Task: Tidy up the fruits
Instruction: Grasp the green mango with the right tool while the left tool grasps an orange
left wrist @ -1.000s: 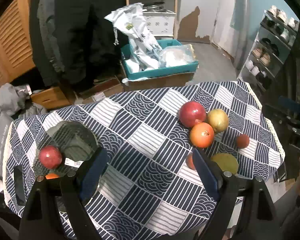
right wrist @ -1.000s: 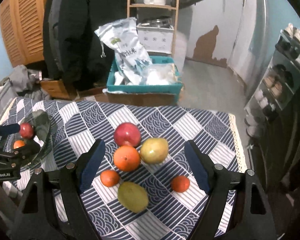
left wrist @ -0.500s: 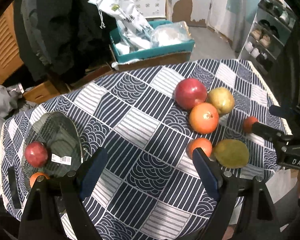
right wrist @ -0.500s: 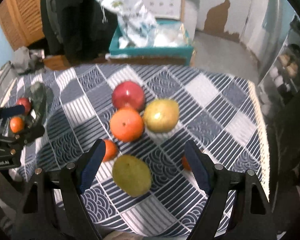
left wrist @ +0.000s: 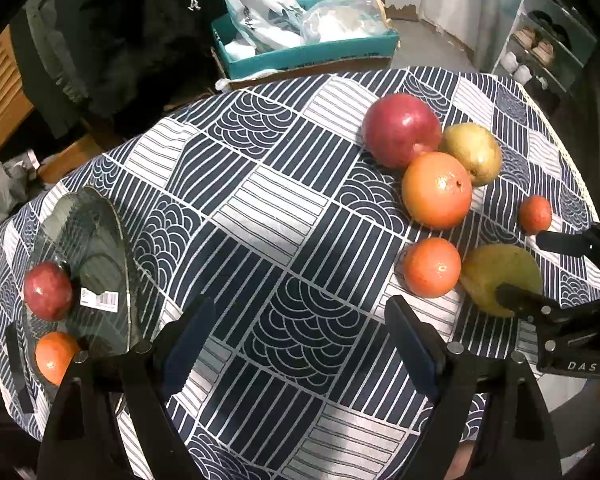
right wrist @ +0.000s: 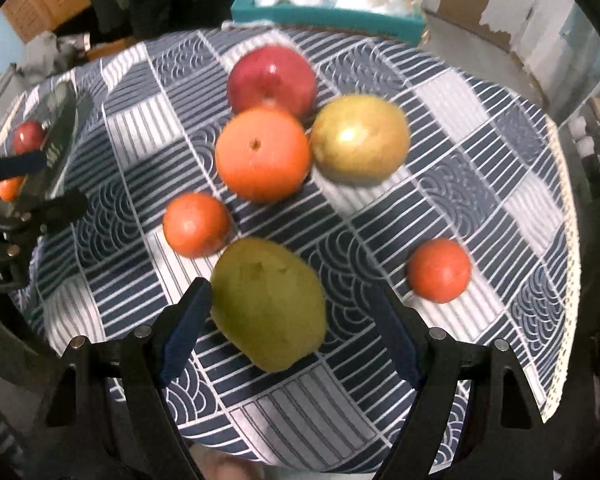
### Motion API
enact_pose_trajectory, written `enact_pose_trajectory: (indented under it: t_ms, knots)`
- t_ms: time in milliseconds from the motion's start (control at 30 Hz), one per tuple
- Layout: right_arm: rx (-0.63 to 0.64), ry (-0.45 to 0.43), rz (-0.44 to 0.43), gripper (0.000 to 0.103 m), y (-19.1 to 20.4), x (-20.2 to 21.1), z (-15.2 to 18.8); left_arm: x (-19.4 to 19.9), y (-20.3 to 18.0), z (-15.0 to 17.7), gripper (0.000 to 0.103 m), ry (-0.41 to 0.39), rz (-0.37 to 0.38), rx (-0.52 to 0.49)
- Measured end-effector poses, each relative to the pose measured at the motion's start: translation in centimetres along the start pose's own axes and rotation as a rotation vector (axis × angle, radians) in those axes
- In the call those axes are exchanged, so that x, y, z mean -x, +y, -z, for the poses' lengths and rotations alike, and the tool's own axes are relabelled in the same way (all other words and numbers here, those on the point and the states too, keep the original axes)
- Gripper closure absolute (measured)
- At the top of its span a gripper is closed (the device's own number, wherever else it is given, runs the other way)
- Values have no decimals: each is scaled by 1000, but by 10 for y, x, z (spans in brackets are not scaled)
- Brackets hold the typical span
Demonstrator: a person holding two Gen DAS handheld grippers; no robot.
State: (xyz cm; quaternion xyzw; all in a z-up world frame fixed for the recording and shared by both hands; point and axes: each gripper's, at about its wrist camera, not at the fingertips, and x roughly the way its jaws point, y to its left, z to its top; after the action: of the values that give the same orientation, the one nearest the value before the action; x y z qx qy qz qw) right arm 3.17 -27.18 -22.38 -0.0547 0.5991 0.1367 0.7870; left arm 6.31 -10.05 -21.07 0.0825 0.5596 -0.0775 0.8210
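Observation:
A round table with a navy patterned cloth (left wrist: 268, 208) holds loose fruit at the right: a red apple (left wrist: 400, 130), a yellow pear (left wrist: 474, 152), a big orange (left wrist: 436, 190), a small orange (left wrist: 432, 266), a small red fruit (left wrist: 534, 213) and a green mango (right wrist: 268, 304). A glass bowl (left wrist: 100, 240) at the left holds a red fruit (left wrist: 47, 290) and an orange (left wrist: 54, 356). My right gripper (right wrist: 288, 328) is open, its jaws on either side of the mango. My left gripper (left wrist: 300, 344) is open and empty over the cloth's middle.
Behind the table a teal crate (left wrist: 308, 54) with plastic bags sits on a cardboard box. Dark coats hang at the back left (left wrist: 100, 40). A shoe rack (left wrist: 540, 44) stands at the right. The table edge is close below both grippers.
Both grippers have come lower and closer to the table. The right gripper has moved down onto the mango, which now lies between its jaws. No fruit has moved.

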Motion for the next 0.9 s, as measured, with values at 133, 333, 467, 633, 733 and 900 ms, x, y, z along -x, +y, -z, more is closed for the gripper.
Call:
enact_pose_trajectory:
  t_ms: [133, 333, 467, 633, 733, 900]
  knots:
    - [14, 25, -16, 22, 4, -11, -1, -5, -3, -1, 15, 8, 2, -8]
    - [40, 68, -8, 23, 10, -27, -3, -9, -5, -1, 15, 15, 7, -17]
    - [30, 84, -39, 34, 10, -32, -5, -10, -9, -4, 15, 14, 29, -21]
    - [30, 86, -32, 35, 9, -31, -4, -12, -17, -6, 15, 16, 57, -38]
    - [17, 64, -15, 36, 4, -26, -2, -13, -24, -9, 15, 16, 76, -43]
    - [-76, 3, -12, 36, -19, -13, -5, -17, -38, -15, 15, 14, 111, -55]
